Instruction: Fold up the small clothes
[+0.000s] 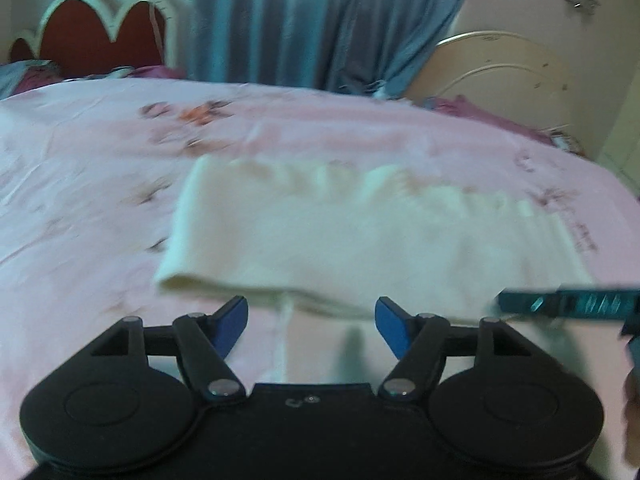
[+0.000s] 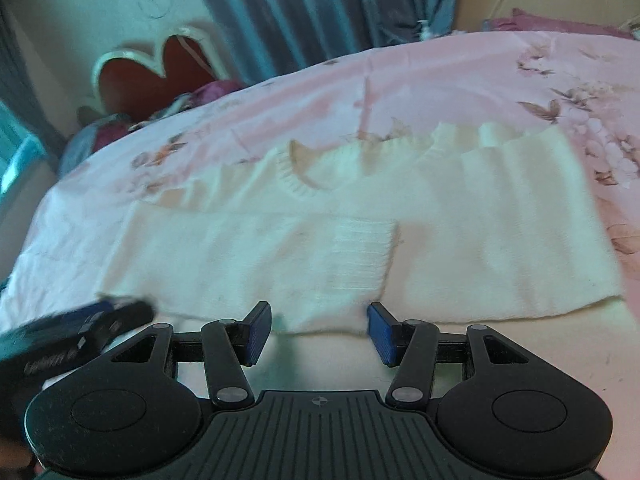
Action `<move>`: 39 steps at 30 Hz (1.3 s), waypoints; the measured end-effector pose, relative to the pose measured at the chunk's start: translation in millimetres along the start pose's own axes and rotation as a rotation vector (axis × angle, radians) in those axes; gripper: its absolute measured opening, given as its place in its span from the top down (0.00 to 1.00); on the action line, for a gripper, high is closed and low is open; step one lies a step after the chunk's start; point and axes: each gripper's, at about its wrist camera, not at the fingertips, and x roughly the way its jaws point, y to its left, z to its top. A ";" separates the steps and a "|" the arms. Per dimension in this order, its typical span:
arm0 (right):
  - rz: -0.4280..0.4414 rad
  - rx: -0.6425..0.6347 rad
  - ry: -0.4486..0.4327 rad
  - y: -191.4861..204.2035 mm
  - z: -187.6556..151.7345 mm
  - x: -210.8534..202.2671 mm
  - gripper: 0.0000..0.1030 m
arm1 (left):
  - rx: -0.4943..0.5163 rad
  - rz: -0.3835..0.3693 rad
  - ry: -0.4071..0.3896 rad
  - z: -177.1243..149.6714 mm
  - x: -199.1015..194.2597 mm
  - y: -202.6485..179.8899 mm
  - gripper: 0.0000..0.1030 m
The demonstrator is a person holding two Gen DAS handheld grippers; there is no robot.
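While the cream sweater (image 2: 360,240) lies spread flat on the pink bed (image 1: 80,200), your left tongs (image 1: 311,326) and right tongs (image 2: 319,330) both hover parted at its near edge, gripping nothing.

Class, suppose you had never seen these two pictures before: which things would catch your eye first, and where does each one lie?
First comes the cream knitted sweater, spread flat mid-bed with a sleeve folded across its front. Under it lies the pink flowered bedsheet, with a red scalloped headboard and blue curtain behind. Nearest the camera, the left gripper and right gripper stand open at the sweater's near edge.
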 end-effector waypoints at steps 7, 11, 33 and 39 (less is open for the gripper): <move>0.012 -0.066 0.008 13.2 6.0 7.2 0.92 | 0.004 0.065 0.026 -8.1 9.0 5.6 0.34; -0.010 -0.169 -0.031 24.8 8.9 1.4 0.92 | 0.008 0.099 0.023 -7.2 16.2 5.4 0.33; -0.232 -0.125 -0.040 -97.4 18.2 -24.1 0.92 | 0.032 0.136 -0.032 -6.8 15.9 2.8 0.64; -0.265 -0.106 -0.100 -98.3 20.1 -43.4 0.58 | -0.002 0.080 -0.036 -1.2 -7.9 10.7 0.63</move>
